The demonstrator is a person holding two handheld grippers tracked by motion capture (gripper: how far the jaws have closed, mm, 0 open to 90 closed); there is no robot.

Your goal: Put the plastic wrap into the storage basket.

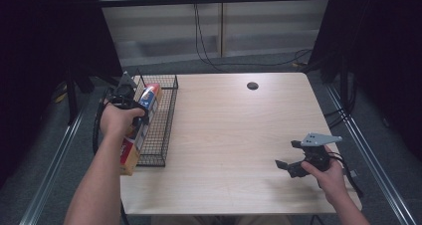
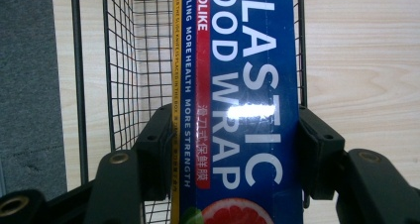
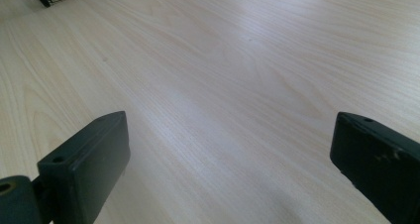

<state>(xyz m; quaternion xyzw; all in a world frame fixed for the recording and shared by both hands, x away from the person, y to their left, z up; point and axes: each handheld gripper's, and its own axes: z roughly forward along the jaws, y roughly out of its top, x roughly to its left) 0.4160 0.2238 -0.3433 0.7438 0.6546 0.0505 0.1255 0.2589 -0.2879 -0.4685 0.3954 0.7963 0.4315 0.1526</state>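
Cardboard wrap box (image 2: 242,110), light, stiff and glossy-slick, lies along the wire basket (image 1: 166,116) at the table's (image 1: 234,135) left; the left hand-held gripper (image 2: 235,149) clamps its long sides, a sound hold. Right hand-held gripper (image 1: 288,160) gapes empty.

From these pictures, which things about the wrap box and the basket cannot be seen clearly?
- Food wrap box, left gripper view: both ends are cut off by the frame edges.
- Same box, high view: its middle is hidden by the hand and the left claw.
- Wire basket, high view: its floor under the box is hidden; whether the box rests on it is unclear.
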